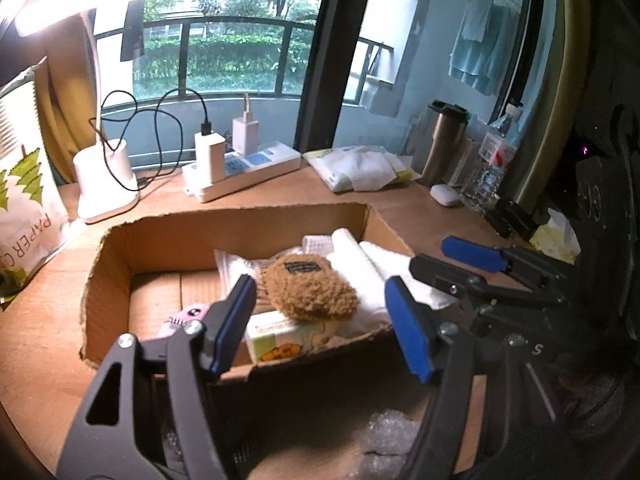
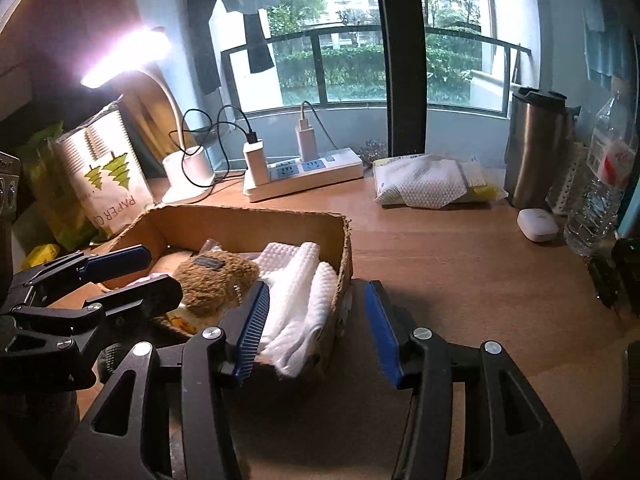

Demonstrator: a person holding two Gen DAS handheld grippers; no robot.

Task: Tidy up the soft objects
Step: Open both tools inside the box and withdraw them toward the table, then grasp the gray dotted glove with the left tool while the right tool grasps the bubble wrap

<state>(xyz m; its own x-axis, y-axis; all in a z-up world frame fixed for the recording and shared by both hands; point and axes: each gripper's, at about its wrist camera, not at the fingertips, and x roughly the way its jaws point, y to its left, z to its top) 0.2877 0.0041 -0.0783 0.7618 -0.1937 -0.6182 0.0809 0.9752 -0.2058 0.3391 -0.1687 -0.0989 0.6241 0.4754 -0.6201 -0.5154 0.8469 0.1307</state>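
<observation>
wrist cams – close, angled down; shared – cardboard box (image 1: 132, 248) (image 2: 256, 220)

Bare desk (image 2: 460, 264) right of box (image 2: 344, 248), clutter behind

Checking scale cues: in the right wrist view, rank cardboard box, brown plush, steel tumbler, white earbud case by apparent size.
1. cardboard box
2. steel tumbler and brown plush: look alike, and the plush sits nearer the camera, so unranked
3. white earbud case

Pink item (image 1: 188, 317) behind the left finger of the left gripper (image 1: 320, 322): mostly hidden, can't identify. Paper bag (image 1: 24, 208) far left is cut by the frame edge, print incomplete. Box (image 1: 276, 340) under the brown plush (image 1: 310, 290): label unreadable.
</observation>
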